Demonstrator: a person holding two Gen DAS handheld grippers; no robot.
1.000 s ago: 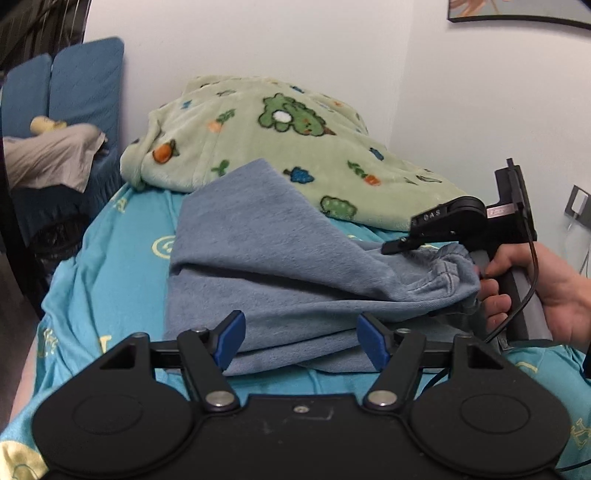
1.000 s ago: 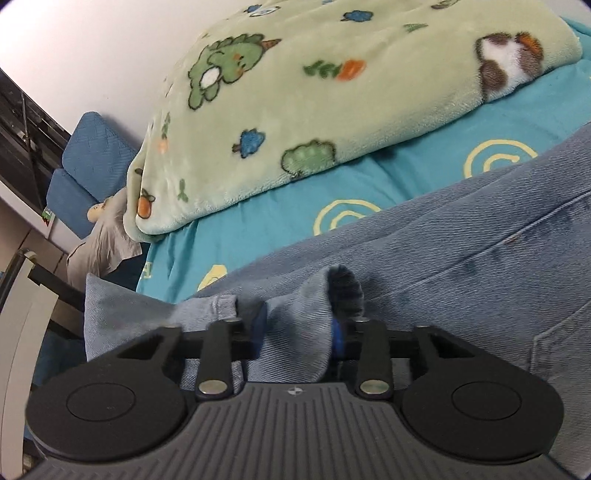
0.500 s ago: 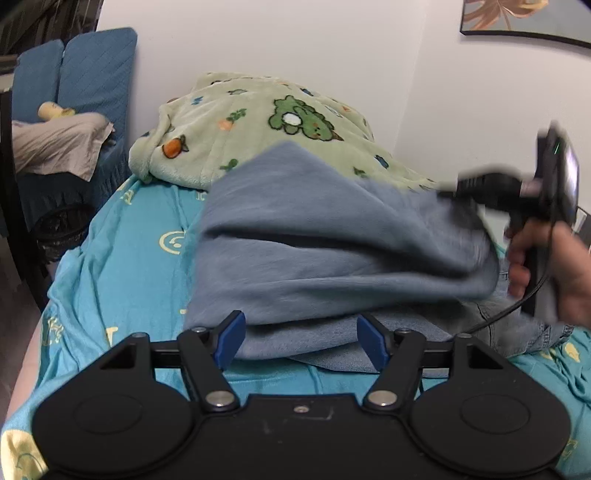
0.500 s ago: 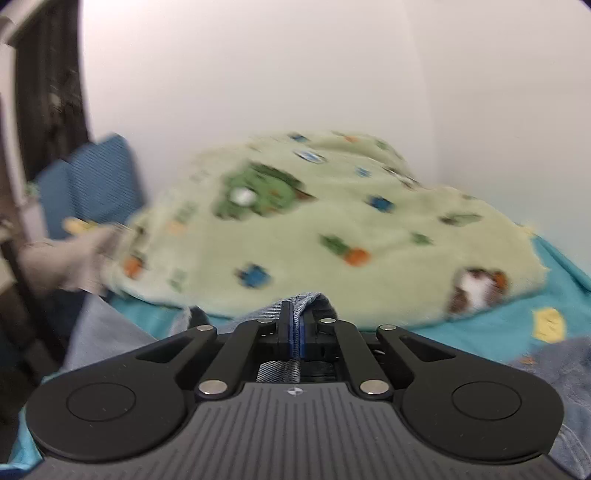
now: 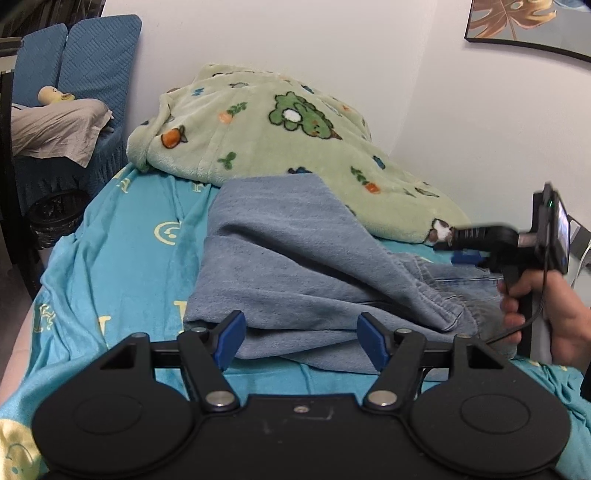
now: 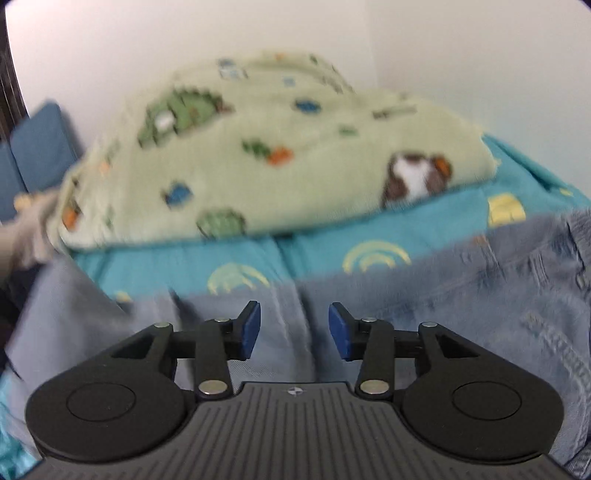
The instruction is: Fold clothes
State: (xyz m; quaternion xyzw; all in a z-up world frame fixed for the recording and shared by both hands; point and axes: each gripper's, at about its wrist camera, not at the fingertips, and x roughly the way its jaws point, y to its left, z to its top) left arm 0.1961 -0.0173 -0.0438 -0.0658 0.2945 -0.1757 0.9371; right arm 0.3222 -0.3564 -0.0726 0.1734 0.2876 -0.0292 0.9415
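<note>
One pair of jeans [image 5: 314, 266], one blanket [image 5: 266, 136]; left gripper [image 5: 300, 341] jaws apart, right gripper [image 6: 294, 329] jaws opening, both empty

faded denim jeans [image 5: 295, 266] on smooth cotton sheet [image 5: 122, 258], fluffy fleece blanket [image 5: 266, 136].

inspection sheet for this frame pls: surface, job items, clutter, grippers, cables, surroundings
Surface: bed with teal patterned sheet, wrinkled.
Job's things: jeans folded over on the sheet, waistband toward the right.
Clutter: green fleece blanket heaped at the far end of the bed.
Grippers: left gripper open, at the jeans' near edge, gripping nothing; right gripper opening, above the jeans, nothing between the pads.
Cables: black cable hanging from the right gripper's handle.
Surroundings: white walls, framed picture, blue chair with grey cloth.
</note>
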